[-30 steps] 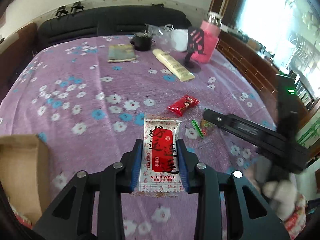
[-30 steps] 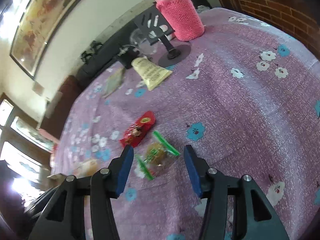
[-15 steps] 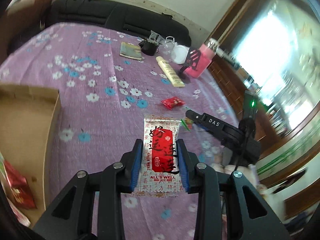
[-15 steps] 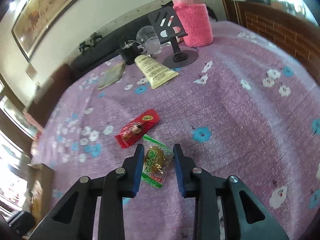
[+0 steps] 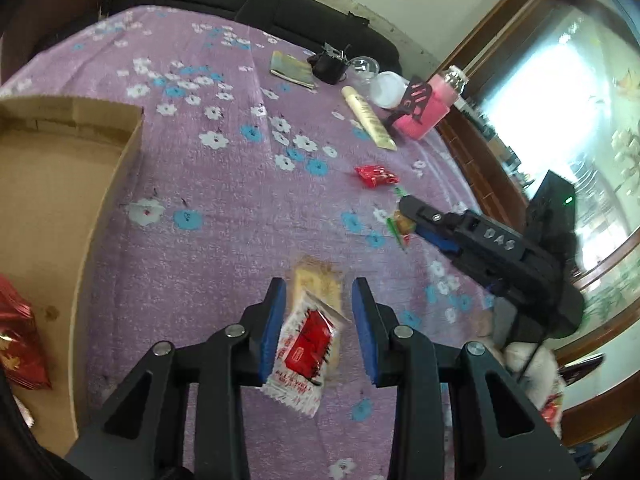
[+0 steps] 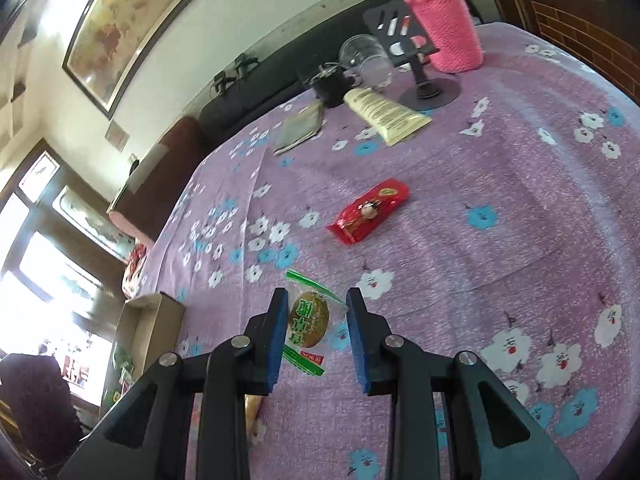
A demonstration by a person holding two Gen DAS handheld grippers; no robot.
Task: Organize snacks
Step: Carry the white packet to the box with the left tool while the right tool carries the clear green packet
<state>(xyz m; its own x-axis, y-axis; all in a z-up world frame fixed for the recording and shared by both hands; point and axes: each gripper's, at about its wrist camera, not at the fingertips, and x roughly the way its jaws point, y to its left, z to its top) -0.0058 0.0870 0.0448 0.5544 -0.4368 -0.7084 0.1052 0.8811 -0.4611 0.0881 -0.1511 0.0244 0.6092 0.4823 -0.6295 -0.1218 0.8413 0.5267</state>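
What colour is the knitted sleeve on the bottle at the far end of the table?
Pink. The knitted sleeve shows best in the right wrist view.

purple floral table (image 5: 240,208), red snack (image 5: 375,175).

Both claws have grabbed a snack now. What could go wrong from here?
The white-and-red packet hangs askew in the left gripper, so it might slip out before reaching the cardboard box. The right gripper has just been closing on the green-edged snack; its thin wrapper edges may crumple and let it slide free.
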